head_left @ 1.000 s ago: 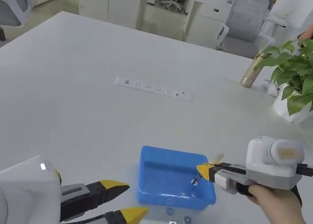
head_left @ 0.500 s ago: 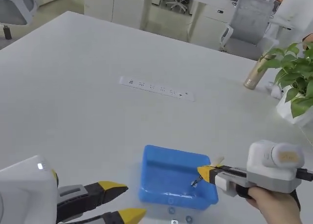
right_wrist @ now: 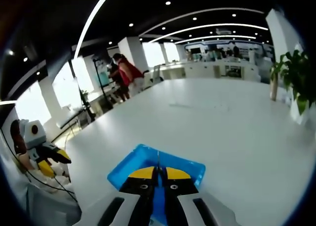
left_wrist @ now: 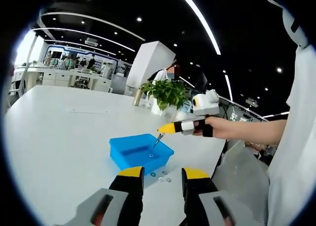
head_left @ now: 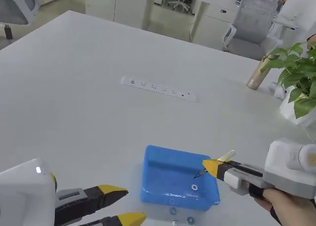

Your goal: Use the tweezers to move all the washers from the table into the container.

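- Over the right side of the blue container (head_left: 168,154), the right gripper (head_left: 210,168) had its jaws pressed together on the tweezers (head_left: 200,174), and their tips pointed down into the tub.
- From the right gripper view, I saw those yellow jaws closed on the thin tweezers, with the container straight ahead of them.
- One washer (head_left: 194,187) lay on the container's floor, just below the tweezer tips and apart from them.
- Loose washers (head_left: 173,211) lay on the table (head_left: 98,112) just beside the container's near wall. I counted two in the head view and three in the left gripper view.
- The left gripper (head_left: 123,205) hung low to the left of the container, its jaws spread with nothing between them, and it touched neither the tub nor the washers.
- Farther back on the table lay a white power strip (head_left: 158,89). A gold bottle (head_left: 256,75) and a leafy plant (head_left: 298,83) stood near the right edge.
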The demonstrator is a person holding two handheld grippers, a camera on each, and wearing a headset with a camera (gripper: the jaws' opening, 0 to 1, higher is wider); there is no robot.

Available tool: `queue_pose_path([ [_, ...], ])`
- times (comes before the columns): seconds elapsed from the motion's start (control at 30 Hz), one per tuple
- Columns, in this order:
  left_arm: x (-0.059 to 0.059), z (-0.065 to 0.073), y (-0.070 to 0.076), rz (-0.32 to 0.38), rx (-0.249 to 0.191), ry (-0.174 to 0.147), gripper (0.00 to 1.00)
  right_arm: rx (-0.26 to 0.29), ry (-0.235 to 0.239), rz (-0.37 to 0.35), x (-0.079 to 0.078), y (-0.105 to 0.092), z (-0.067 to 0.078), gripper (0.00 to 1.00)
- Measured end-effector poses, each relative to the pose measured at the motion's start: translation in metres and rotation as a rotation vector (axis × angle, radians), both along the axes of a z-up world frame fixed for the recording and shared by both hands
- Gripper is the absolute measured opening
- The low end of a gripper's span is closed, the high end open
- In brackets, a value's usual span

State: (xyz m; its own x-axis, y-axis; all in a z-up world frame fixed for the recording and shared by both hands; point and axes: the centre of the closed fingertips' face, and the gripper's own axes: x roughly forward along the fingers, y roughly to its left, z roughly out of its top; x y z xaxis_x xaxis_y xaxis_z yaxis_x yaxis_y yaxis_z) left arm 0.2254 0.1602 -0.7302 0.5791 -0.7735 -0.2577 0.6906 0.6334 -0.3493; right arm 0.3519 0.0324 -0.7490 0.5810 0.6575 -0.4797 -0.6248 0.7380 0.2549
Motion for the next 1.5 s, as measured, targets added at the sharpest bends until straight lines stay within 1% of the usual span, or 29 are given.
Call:
queue_pose_path([
  [0.07, 0.001, 0.0, -0.001, -0.004, 0.003, -0.002, 0.29, 0.019, -0.008, -0.002, -0.006, 0.002, 0.009, 0.03],
  [0.2, 0.001, 0.002, -0.001, -0.008, 0.006, -0.008, 0.29, 0.038, -0.011, 0.004, -0.016, 0.002, 0.016, 0.03],
  [0.3, 0.001, 0.002, -0.002, -0.011, 0.011, -0.01, 0.29, 0.046, -0.005, 0.012, -0.026, 0.003, 0.018, 0.02],
  [0.5, 0.0, 0.0, -0.003, -0.02, 0.021, -0.005, 0.3, 0.072, 0.027, 0.019, -0.047, 0.003, 0.013, 0.03],
  [0.6, -0.002, -0.003, -0.004, -0.03, 0.048, -0.007, 0.31, 0.072, 0.045, 0.022, -0.054, 0.003, 0.007, 0.03],
  [0.63, -0.002, -0.005, -0.004, -0.031, 0.064, -0.01, 0.31, 0.069, 0.056, 0.022, -0.058, 0.003, 0.002, 0.03],
  [0.77, -0.002, -0.01, -0.003, -0.03, 0.104, -0.011, 0.34, 0.074, 0.094, 0.021, -0.067, 0.004, -0.014, 0.03],
  [0.8, -0.001, -0.011, -0.002, -0.026, 0.112, -0.015, 0.35, 0.073, 0.097, 0.021, -0.068, 0.005, -0.015, 0.03],
  [0.87, -0.001, -0.012, -0.001, -0.027, 0.119, -0.017, 0.39, 0.052, 0.108, 0.03, -0.072, 0.006, -0.023, 0.03],
  [0.9, -0.002, -0.012, -0.002, -0.031, 0.128, -0.02, 0.4, 0.024, 0.111, 0.042, -0.074, 0.007, -0.028, 0.03],
  [0.93, -0.002, -0.013, -0.001, -0.032, 0.133, -0.018, 0.4, 0.008, 0.112, 0.049, -0.075, 0.007, -0.031, 0.03],
  [1.0, -0.003, -0.014, -0.001, -0.037, 0.145, -0.019, 0.42, -0.008, 0.111, 0.065, -0.078, 0.009, -0.036, 0.03],
  [1.1, -0.002, -0.013, -0.001, -0.03, 0.155, -0.03, 0.49, -0.007, 0.125, 0.074, -0.081, 0.014, -0.042, 0.03],
  [1.27, 0.0, -0.014, 0.002, -0.012, 0.177, -0.044, 0.61, -0.024, 0.124, 0.089, -0.086, 0.017, -0.048, 0.03],
  [1.3, 0.0, -0.015, 0.001, -0.014, 0.177, -0.044, 0.63, -0.03, 0.125, 0.091, -0.087, 0.017, -0.049, 0.03],
  [1.33, 0.0, -0.015, 0.001, -0.013, 0.175, -0.042, 0.68, -0.038, 0.125, 0.093, -0.088, 0.016, -0.05, 0.03],
  [1.4, -0.001, -0.014, -0.001, -0.014, 0.158, -0.042, 0.78, -0.053, 0.121, 0.098, -0.089, 0.015, -0.053, 0.03],
  [1.43, -0.001, -0.014, -0.002, -0.012, 0.156, -0.04, 0.81, -0.06, 0.122, 0.095, -0.089, 0.014, -0.054, 0.03],
  [1.5, -0.005, -0.016, -0.005, -0.025, 0.157, -0.034, 0.83, -0.06, 0.123, 0.092, -0.089, 0.013, -0.055, 0.03],
])
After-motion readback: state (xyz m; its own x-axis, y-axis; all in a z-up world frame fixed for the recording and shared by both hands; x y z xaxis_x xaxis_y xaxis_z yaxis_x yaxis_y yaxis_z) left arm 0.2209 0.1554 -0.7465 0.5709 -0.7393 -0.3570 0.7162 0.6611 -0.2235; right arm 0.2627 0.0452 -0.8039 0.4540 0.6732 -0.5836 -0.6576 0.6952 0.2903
